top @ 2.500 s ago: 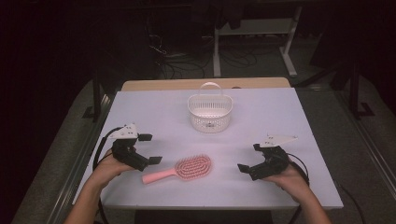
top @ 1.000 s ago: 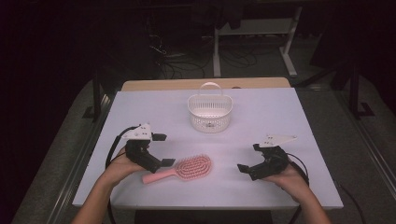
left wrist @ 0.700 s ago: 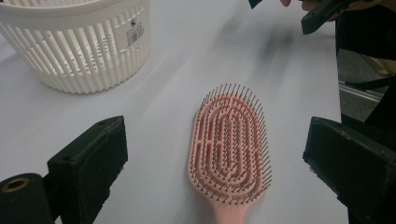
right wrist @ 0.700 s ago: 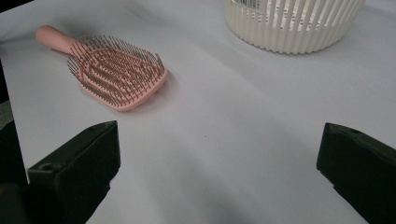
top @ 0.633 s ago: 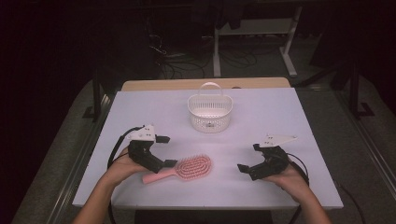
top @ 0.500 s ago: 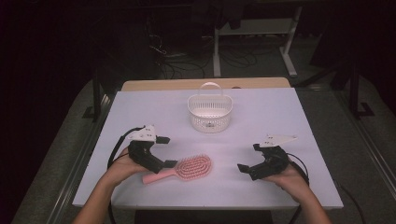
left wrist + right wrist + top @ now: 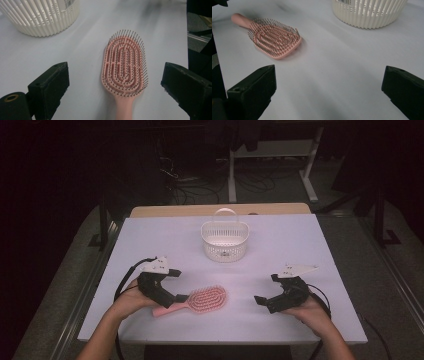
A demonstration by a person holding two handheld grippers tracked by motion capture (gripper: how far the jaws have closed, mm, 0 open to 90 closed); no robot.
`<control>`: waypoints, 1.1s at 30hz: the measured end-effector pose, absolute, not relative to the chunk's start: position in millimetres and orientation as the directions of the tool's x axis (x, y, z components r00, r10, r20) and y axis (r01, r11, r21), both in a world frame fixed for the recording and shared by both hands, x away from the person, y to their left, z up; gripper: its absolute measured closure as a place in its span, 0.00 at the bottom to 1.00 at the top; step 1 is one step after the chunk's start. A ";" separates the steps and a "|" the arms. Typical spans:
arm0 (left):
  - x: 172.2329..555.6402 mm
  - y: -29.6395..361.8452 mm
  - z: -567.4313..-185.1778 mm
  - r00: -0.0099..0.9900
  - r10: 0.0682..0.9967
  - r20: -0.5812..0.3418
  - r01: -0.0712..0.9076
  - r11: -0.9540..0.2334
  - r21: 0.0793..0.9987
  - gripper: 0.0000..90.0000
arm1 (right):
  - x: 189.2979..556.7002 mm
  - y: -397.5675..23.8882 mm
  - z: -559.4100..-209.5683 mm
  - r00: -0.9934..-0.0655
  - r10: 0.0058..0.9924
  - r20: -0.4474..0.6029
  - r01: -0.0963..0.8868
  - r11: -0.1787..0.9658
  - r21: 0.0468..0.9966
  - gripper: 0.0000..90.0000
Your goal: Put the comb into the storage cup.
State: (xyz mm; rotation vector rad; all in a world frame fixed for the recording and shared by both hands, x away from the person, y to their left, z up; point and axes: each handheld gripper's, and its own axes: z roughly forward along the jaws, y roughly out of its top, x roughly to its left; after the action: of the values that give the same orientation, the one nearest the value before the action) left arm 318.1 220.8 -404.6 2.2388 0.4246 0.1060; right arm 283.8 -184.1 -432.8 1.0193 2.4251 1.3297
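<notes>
A pink hairbrush [image 7: 200,300] lies bristles up on the white table [image 7: 300,245], its handle pointing toward my left gripper [image 7: 175,298]. In the left gripper view the brush [image 7: 125,65] runs up the middle between the jaws of my left gripper [image 7: 115,82], and the handle passes between them untouched. Those jaws have just been closing a little, but they still stand wide, so the gripper is open. My right gripper [image 7: 262,301] rests at the right of the table, open, with nothing between its jaws [image 7: 329,85]. From it the brush [image 7: 274,40] lies off to the left.
A white slatted basket [image 7: 225,240] with a handle stands at the middle back of the table, seen also as a basket [image 7: 42,17] at upper left and a basket [image 7: 369,12] at upper right. Dark floor, cables and table legs lie beyond the far edge.
The left hand and gripper have moved right, up to the brush's handle, and have held still there for the last second. The right hand, brush and basket have not moved.
</notes>
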 end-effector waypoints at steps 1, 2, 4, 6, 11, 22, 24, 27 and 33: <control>318.1 220.8 -404.6 0.939 0.337 -0.066 0.267 -0.595 0.758 0.09 | 283.8 -184.0 -432.9 -0.744 0.651 0.150 0.476 0.360 0.802 0.00; 317.6 220.2 -405.1 0.940 0.336 -0.063 0.267 -0.607 0.748 0.09 | 283.7 -184.0 -432.8 -0.745 0.651 0.150 0.476 0.361 0.802 0.00; 317.2 219.7 -405.5 0.942 0.330 -0.058 0.263 -0.620 0.739 0.09 | 283.5 -184.0 -432.7 -0.744 0.651 0.151 0.477 0.359 0.802 0.00; 317.0 219.1 -405.7 0.943 0.328 -0.055 0.261 -0.630 0.731 0.09 | 283.5 -184.1 -432.6 -0.743 0.652 0.151 0.478 0.359 0.802 0.00; 316.1 217.1 -405.4 0.948 0.316 -0.040 0.251 -0.662 0.706 0.09 | 283.4 -183.9 -432.6 -0.743 0.652 0.150 0.477 0.359 0.803 0.00; 318.1 213.6 -405.8 0.959 0.281 -0.034 0.234 -0.720 0.654 0.09 | 283.6 -184.3 -432.3 -0.742 0.653 0.152 0.478 0.356 0.803 0.00; 317.6 213.2 -407.6 0.959 0.280 -0.031 0.233 -0.726 0.647 0.13 | 283.8 -184.4 -432.3 -0.742 0.653 0.152 0.477 0.356 0.804 0.00; 317.6 212.7 -409.9 0.959 0.281 -0.032 0.234 -0.729 0.643 0.14 | 283.7 -184.4 -432.4 -0.743 0.652 0.152 0.477 0.356 0.803 0.00; 317.1 208.2 -414.4 0.962 0.271 -0.017 0.225 -0.763 0.606 0.16 | 283.5 -184.2 -432.4 -0.744 0.651 0.151 0.476 0.358 0.803 0.00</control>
State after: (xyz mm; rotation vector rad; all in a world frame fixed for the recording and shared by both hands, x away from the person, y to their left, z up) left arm 317.1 208.2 -414.4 2.4681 0.3478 0.0943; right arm 283.5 -184.2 -432.4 1.0197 2.4232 1.3329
